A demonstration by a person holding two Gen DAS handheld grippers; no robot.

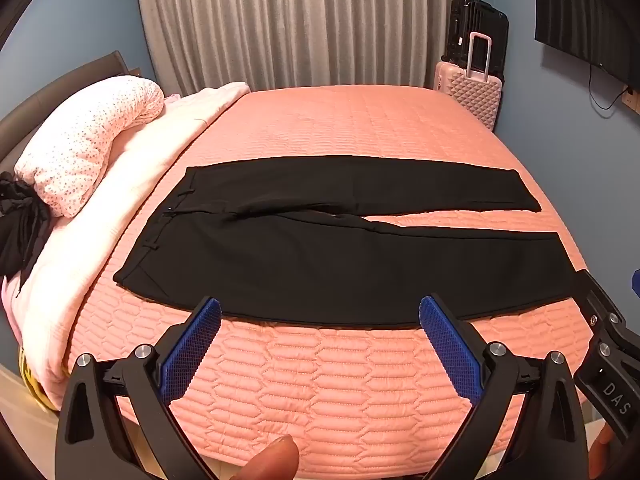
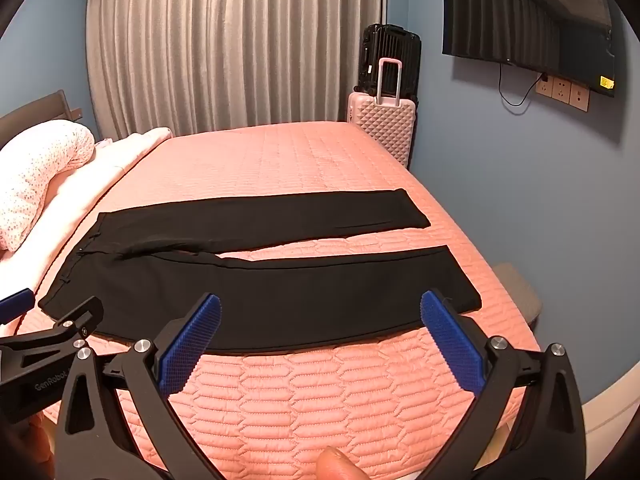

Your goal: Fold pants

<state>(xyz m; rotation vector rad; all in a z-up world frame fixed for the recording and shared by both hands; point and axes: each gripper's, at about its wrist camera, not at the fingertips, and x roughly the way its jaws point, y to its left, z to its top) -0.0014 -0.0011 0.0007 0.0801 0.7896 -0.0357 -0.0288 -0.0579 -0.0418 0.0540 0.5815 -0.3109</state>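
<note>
A bed (image 1: 340, 368) with a salmon quilted cover fills the space ahead of both tools. Beyond it, past the far edge, hangs a grey curtain (image 1: 300, 20), and a wall-mounted screen (image 2: 528, 28) sits up and to the right of the right hand-held gripper. A heap of pale bedding (image 1: 80, 144) lies far to the left of the left hand-held gripper.

The black pants (image 1: 320, 256) lie spread flat on the bed just ahead of both tools, waistband to the left, the two legs running to the right with a strip of cover showing between them. Their near edge lies just beyond the fingertips.

A pink suitcase (image 2: 382, 124) stands at the far right corner of the bed, a black suitcase (image 2: 390, 54) behind it.

The left hand-held gripper (image 1: 320, 308) hangs over the near part of the cover, released, its blue pads wide apart with nothing between them. The right hand-held gripper (image 2: 320, 306) is likewise spread wide and empty, beside the left one.
</note>
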